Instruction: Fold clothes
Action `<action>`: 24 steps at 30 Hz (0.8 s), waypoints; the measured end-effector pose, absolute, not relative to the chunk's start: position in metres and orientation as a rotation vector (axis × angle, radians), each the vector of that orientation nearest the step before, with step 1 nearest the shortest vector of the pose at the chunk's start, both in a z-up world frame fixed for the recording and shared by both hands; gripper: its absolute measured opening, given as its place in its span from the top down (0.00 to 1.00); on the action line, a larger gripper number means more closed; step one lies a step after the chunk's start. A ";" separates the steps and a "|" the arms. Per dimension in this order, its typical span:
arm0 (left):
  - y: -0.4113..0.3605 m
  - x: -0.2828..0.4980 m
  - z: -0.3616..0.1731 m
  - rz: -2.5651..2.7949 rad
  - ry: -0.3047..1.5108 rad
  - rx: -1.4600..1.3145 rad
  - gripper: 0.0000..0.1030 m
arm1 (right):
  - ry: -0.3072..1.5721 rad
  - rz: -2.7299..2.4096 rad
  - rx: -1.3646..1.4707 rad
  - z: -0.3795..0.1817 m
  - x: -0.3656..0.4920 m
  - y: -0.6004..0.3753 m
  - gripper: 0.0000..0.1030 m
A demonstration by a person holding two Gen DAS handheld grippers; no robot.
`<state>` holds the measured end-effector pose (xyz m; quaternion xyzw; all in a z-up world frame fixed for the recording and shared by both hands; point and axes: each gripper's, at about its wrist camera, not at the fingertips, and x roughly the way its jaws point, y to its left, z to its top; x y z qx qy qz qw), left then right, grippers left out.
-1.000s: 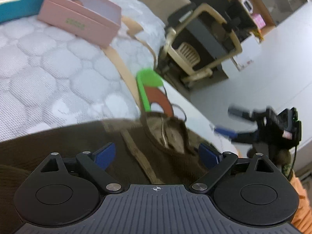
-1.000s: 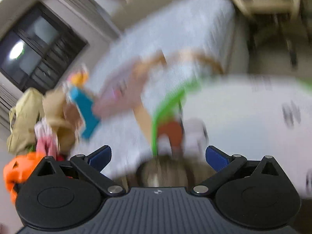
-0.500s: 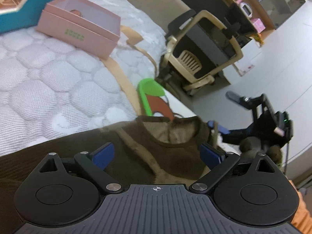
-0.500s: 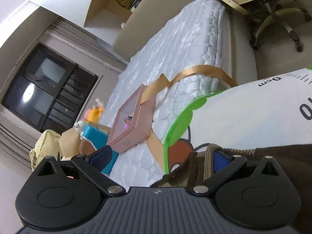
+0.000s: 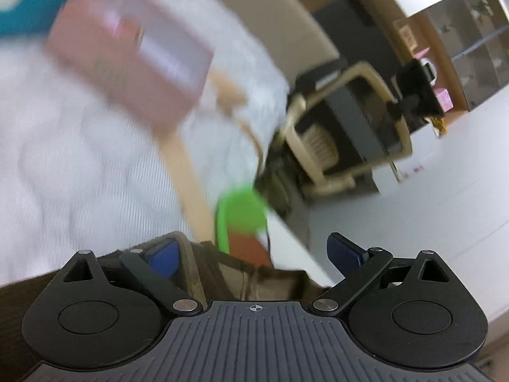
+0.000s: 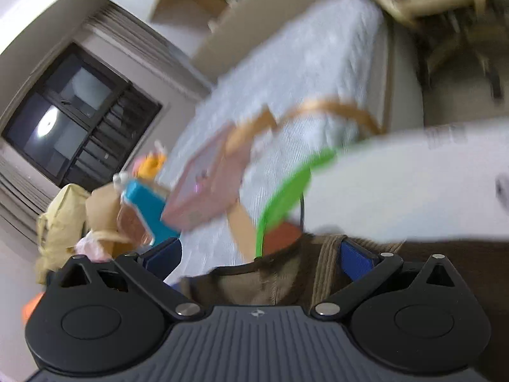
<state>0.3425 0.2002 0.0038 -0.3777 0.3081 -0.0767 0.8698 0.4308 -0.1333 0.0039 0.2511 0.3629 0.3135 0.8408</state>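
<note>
Risk sits at the neckline of the brown sweater (image 5: 270,283): both views are smeared with motion blur, and a fast sweep could drag the ribbed collar out from between the pads before either closes. The left gripper (image 5: 254,251) has its fingers spread wide, the collar's tan rib lying against the left pad (image 5: 163,256) while the other stands clear. The right gripper (image 6: 259,254) is likewise spread, the rib touching its right pad (image 6: 358,259). The sweater lies at the mattress (image 5: 79,175) edge, directly under both tools.
</note>
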 end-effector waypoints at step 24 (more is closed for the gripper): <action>0.037 0.004 -0.004 -0.258 0.714 0.130 0.01 | 0.529 0.705 -0.607 -0.017 0.092 -0.189 0.00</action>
